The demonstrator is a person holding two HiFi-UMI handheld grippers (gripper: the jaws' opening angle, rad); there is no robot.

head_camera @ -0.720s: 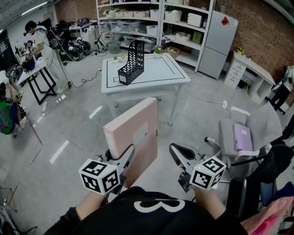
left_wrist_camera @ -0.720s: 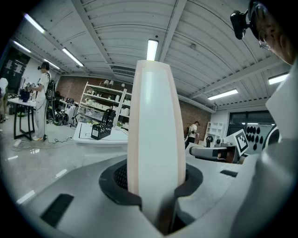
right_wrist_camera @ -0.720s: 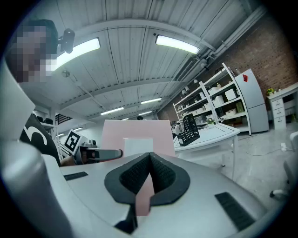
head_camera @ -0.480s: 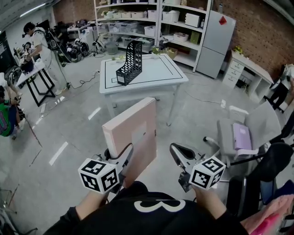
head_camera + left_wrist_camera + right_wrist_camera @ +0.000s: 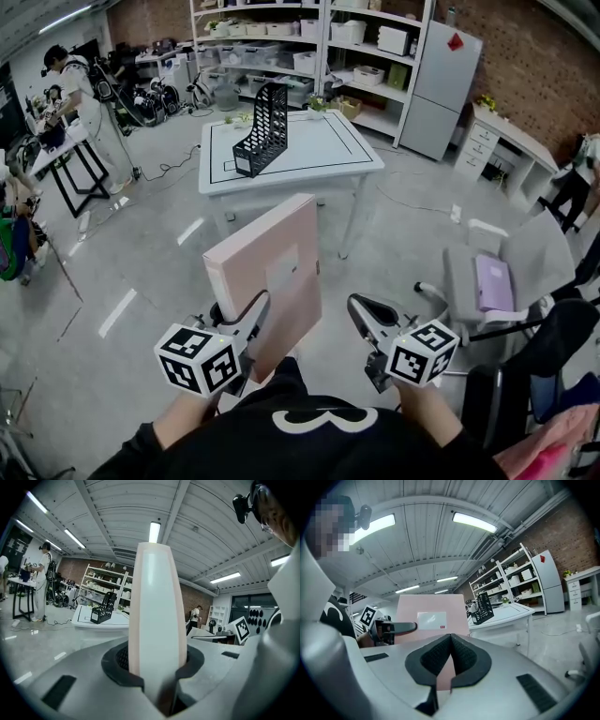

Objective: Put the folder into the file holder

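A pink folder (image 5: 267,272) stands upright on edge, with my left gripper (image 5: 248,314) shut on its lower edge. In the left gripper view the folder's spine (image 5: 157,620) rises between the jaws and fills the middle. My right gripper (image 5: 361,305) hovers to the folder's right, shut and empty. Its view shows the folder's labelled face (image 5: 433,616) and the left gripper (image 5: 393,627) beside it. The black mesh file holder (image 5: 262,129) stands on the white table (image 5: 319,155) several steps ahead, also seen small in both gripper views: file holder (image 5: 104,609), file holder (image 5: 483,607).
A grey chair (image 5: 492,281) with a purple item on its seat stands close on my right. Storage shelves (image 5: 281,37) and a fridge (image 5: 441,75) line the back wall. A person (image 5: 75,84) works at a table on the far left. Cables trail across the floor near the table.
The folder and my left gripper have shifted slightly left and up. The right gripper has hardly moved.
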